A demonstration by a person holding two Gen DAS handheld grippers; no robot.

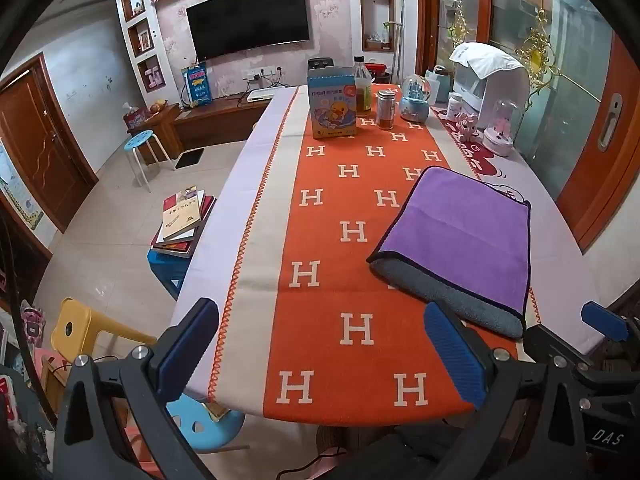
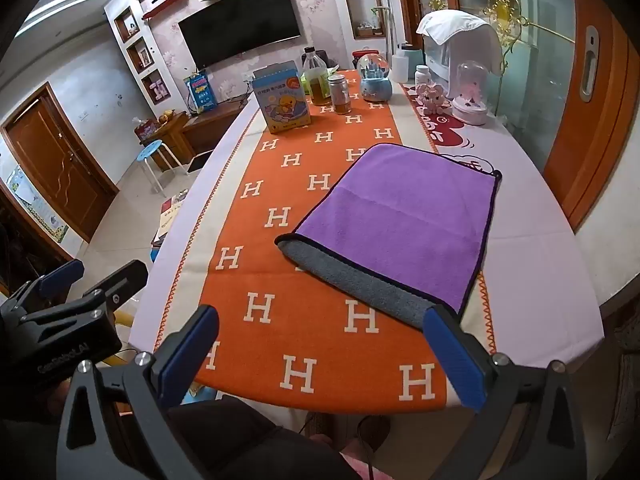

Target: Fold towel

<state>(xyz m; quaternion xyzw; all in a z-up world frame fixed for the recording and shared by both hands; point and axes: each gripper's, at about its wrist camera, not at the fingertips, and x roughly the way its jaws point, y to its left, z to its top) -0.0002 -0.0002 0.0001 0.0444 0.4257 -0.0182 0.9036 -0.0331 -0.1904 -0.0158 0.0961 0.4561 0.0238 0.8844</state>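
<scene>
A purple towel (image 1: 460, 226) with a dark border lies folded on the orange H-patterned runner, its grey underside showing as a strip along the near edge (image 1: 448, 296). It also shows in the right wrist view (image 2: 404, 216). My left gripper (image 1: 320, 348) is open and empty, held above the table's near edge, left of the towel. My right gripper (image 2: 320, 352) is open and empty, near the table's front edge, its right finger (image 2: 456, 356) just in front of the towel's near corner. The left gripper also shows in the right wrist view (image 2: 76, 284), low at the left.
At the table's far end stand a duck-print box (image 1: 332, 106), a bottle (image 1: 363, 86), a jar (image 1: 386, 108), a snow globe (image 1: 416, 98) and a white appliance (image 1: 488, 84). Books (image 1: 184, 220) sit on a stool left of the table. A glass door (image 1: 560, 80) is on the right.
</scene>
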